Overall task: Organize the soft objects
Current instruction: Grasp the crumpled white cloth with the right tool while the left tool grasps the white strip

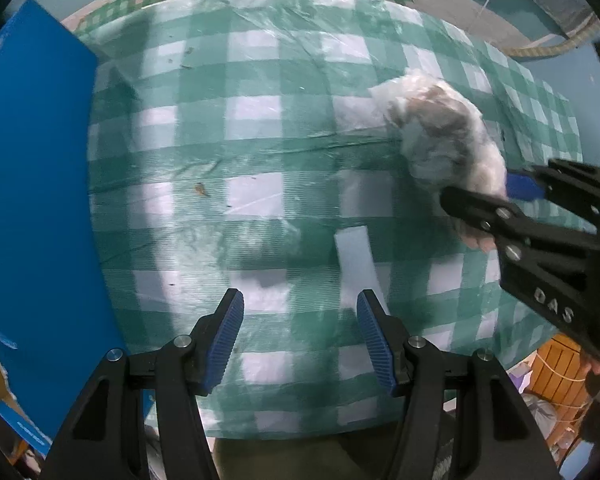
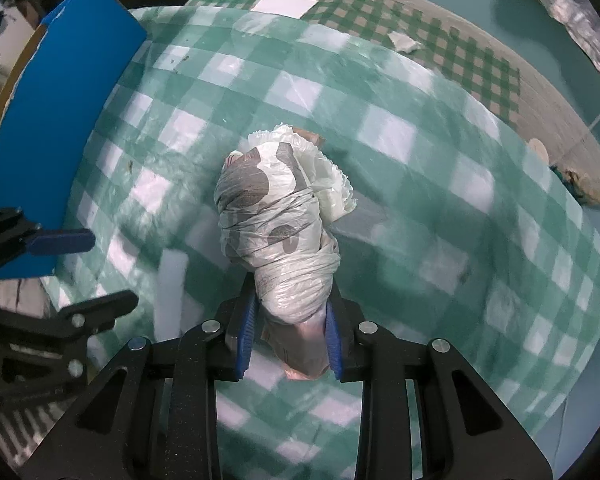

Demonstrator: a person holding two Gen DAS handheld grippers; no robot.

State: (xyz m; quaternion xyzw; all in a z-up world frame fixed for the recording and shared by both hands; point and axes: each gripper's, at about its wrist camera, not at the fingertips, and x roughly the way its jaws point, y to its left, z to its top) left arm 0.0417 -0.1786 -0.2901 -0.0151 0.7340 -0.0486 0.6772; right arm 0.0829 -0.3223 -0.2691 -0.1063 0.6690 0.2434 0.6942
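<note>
A rolled white soft bundle with grey spots (image 2: 278, 224) is pinched at its near end between the blue pads of my right gripper (image 2: 290, 336), above the green-and-white checked cloth (image 2: 440, 208). The same bundle (image 1: 444, 136) shows at the right of the left wrist view, with the right gripper (image 1: 496, 196) shut on it. My left gripper (image 1: 300, 336) is open and empty over the cloth near its front edge. It also shows at the left edge of the right wrist view (image 2: 88, 268).
A blue flat box (image 1: 36, 184) stands at the table's left side, also seen in the right wrist view (image 2: 60, 120). A pale strip (image 1: 356, 264) lies on the cloth. A white paper (image 2: 286, 5) lies at the far edge.
</note>
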